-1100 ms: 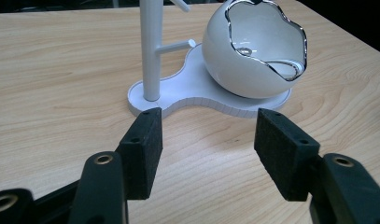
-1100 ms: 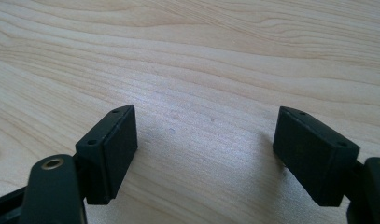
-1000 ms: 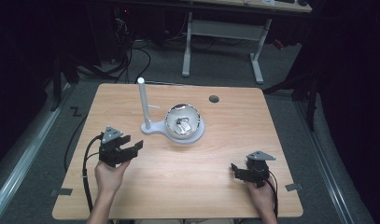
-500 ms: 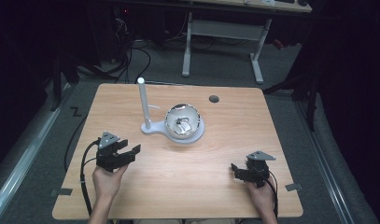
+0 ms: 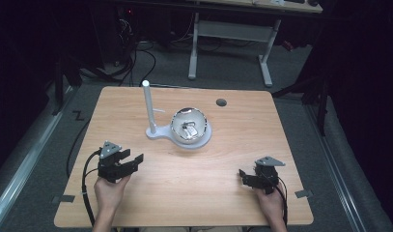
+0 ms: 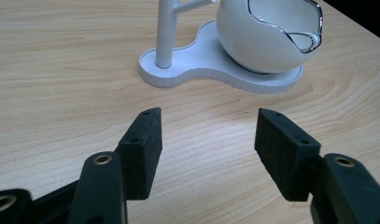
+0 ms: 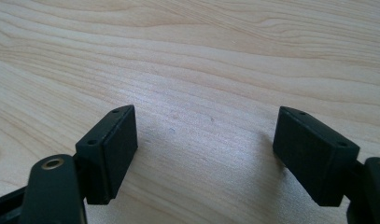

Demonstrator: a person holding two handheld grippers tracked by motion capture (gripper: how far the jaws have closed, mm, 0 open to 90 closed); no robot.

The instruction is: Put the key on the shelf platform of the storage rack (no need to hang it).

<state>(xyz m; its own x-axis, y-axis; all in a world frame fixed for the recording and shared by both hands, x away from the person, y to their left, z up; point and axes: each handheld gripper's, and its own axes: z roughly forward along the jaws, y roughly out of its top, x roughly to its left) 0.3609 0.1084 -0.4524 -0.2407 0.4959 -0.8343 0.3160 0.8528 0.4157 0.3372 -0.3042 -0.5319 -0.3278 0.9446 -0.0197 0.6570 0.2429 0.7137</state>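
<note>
The left gripper (image 6: 208, 140) rests on the bench (image 5: 290, 145), jaws released, with the bowl (image 6: 267, 35) and stand (image 6: 211, 60) just ahead. The right gripper (image 7: 204, 149) sits well apart, jaws released over bare wood.

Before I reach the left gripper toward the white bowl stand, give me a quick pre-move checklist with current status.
1. Left gripper jaws open, nothing between them: ok.
2. Right gripper jaws open, nothing between them: ok.
3. Bare wood on the table between the left gripper and the stand base: ok.
4. Bowl seated on the stand base, upright: ok.
5. White post upright beside the bowl, apart from both grippers: ok.
6. What lies inside the bowl: small shiny pieces in the high view, too small to identify: cannot tell.
</note>
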